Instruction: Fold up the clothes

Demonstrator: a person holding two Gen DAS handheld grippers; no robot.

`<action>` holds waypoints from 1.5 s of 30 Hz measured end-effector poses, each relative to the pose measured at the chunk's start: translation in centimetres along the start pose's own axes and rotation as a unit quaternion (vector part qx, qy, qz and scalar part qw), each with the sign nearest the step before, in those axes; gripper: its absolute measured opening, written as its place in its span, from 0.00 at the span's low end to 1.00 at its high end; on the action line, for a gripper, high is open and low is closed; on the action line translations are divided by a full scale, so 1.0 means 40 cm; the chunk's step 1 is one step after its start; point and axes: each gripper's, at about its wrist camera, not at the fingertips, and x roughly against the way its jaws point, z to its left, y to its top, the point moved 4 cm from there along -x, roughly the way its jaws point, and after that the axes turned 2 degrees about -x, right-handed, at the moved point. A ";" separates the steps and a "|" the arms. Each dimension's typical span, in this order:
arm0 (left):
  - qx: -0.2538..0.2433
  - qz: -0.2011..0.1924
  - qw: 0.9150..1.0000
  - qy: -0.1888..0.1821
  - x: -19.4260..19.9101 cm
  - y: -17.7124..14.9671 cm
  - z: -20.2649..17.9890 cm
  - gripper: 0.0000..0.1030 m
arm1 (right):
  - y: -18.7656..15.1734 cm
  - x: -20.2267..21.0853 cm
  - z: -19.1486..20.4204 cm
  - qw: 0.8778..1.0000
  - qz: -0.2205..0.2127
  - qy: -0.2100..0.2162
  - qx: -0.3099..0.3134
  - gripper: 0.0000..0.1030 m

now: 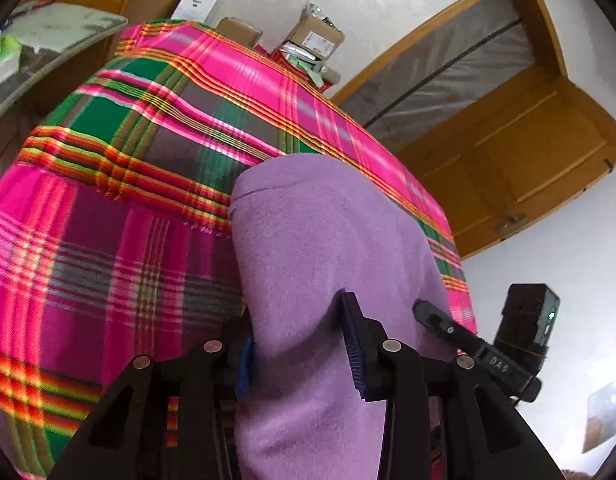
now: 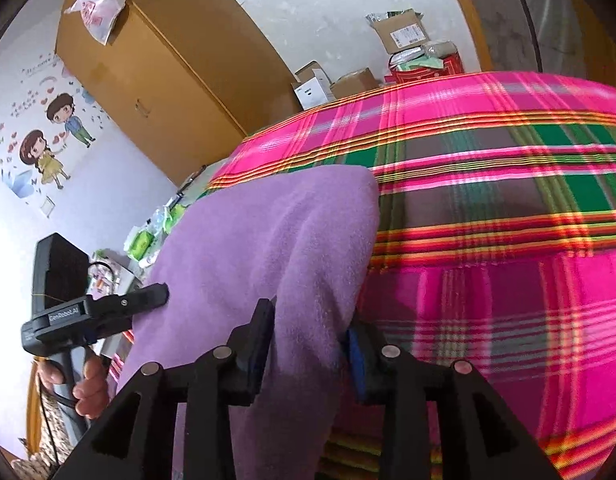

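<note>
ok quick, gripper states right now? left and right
Left gripper: shut on the purple cloth.
Right gripper: shut on the same purple cloth, near its other side.

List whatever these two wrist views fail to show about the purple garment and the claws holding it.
- Purple garment: type and overall shape unknown; its lower part leaves both views at the bottom edge.
- Left claw grip point: cloth bulges over the pads in the left wrist view.
- Right claw: same in the right wrist view.
- Plaid bedcover beneath the garment: hidden by it.
- Box label: too small.
</note>
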 end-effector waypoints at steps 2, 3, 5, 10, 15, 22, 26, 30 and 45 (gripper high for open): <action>0.002 -0.005 1.000 0.004 0.020 -0.015 -0.001 0.37 | -0.009 0.023 0.006 1.000 -0.007 -0.009 0.013 0.34; 0.009 -0.009 1.000 0.004 0.032 -0.025 0.001 0.37 | -0.015 0.036 0.012 1.000 -0.012 -0.014 0.023 0.34; 0.013 -0.010 1.000 0.008 0.051 -0.046 0.006 0.37 | -0.028 0.058 0.022 0.999 -0.019 -0.021 0.036 0.34; 0.022 -0.014 0.999 0.023 0.090 -0.115 0.016 0.37 | -0.081 0.095 0.028 0.999 -0.012 -0.018 0.036 0.34; 0.034 -0.019 0.999 0.026 0.115 -0.159 0.018 0.37 | -0.131 0.118 0.021 0.999 -0.006 -0.034 0.038 0.34; 0.036 -0.022 0.999 0.032 0.126 -0.198 0.017 0.37 | -0.185 0.150 0.007 0.998 -0.007 -0.055 0.034 0.34; 0.035 -0.018 0.998 0.039 0.132 -0.215 0.013 0.37 | -0.216 0.163 0.005 0.997 -0.003 -0.067 0.037 0.34; 0.033 -0.021 0.998 0.054 0.143 -0.246 0.000 0.37 | -0.238 0.178 0.008 0.997 -0.007 -0.075 0.033 0.34; -0.037 -0.033 0.990 0.134 0.132 -0.314 -0.116 0.46 | -0.313 0.190 0.112 0.993 0.020 -0.088 0.070 0.34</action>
